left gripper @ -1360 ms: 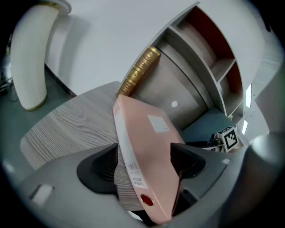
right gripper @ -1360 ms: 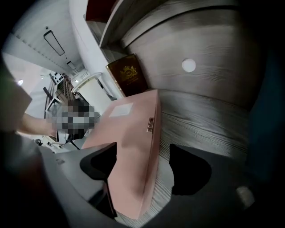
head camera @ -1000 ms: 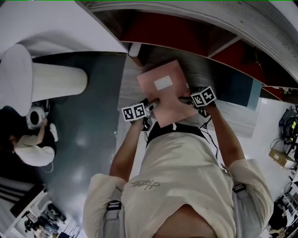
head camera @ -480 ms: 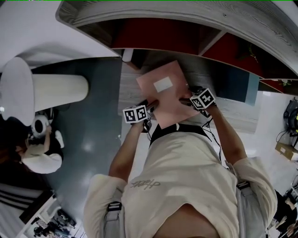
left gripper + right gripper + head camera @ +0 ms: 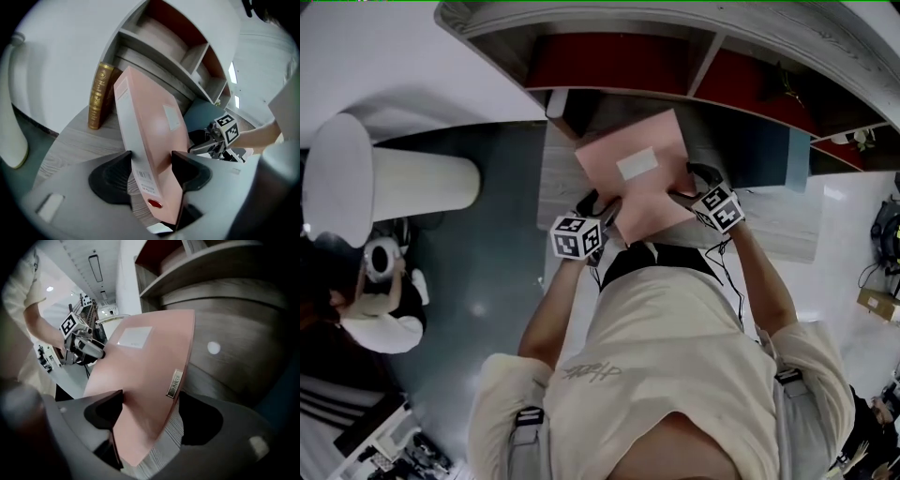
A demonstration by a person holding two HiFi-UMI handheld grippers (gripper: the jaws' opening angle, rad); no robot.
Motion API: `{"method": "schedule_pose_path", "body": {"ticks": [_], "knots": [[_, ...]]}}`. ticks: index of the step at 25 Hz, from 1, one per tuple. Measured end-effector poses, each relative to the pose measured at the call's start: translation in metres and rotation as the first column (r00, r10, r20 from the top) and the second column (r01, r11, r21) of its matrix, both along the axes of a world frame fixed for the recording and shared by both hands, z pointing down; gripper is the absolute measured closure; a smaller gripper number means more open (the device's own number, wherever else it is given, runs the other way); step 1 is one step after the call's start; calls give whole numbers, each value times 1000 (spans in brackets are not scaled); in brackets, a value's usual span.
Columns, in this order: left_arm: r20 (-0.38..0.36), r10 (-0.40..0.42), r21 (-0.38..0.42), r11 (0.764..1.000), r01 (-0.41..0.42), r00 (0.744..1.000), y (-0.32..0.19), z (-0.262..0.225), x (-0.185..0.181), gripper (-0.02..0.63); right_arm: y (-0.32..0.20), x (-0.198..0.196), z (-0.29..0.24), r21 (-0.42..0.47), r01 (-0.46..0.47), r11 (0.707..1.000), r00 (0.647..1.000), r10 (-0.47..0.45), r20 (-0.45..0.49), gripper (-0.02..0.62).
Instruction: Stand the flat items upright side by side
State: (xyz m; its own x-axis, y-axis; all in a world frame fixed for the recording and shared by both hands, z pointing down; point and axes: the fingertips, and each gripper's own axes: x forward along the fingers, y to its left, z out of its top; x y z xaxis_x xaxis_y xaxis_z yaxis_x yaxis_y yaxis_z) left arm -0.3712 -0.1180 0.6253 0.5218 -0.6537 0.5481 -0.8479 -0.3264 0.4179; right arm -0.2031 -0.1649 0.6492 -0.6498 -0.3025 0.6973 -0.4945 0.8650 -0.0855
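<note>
Gripping the pink book [image 5: 649,199] from opposite edges, the left gripper [image 5: 151,160] and right gripper [image 5: 151,400] have just been closing, all 4 jaws pinching it. It tilts, seemingly clear of the wooden shelf [image 5: 77,140], near 1 upright brown book [image 5: 99,97].

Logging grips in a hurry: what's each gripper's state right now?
Left gripper: tongs have just been closing, clamped on the pink book.
Right gripper: tongs have just been closing, clamped on the pink book.
</note>
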Motion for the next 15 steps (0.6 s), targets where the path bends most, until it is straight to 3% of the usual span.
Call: {"method": "schedule_pose_path", "body": {"ticks": [8, 15], "knots": [[41, 68, 125, 990, -72, 997, 29, -35, 21, 348, 30, 25, -20, 155, -60, 986, 998, 61, 2, 233], [55, 127, 188, 973, -135, 990, 58, -50, 37, 358, 55, 47, -27, 220, -111, 969, 993, 115, -7, 271]]}}
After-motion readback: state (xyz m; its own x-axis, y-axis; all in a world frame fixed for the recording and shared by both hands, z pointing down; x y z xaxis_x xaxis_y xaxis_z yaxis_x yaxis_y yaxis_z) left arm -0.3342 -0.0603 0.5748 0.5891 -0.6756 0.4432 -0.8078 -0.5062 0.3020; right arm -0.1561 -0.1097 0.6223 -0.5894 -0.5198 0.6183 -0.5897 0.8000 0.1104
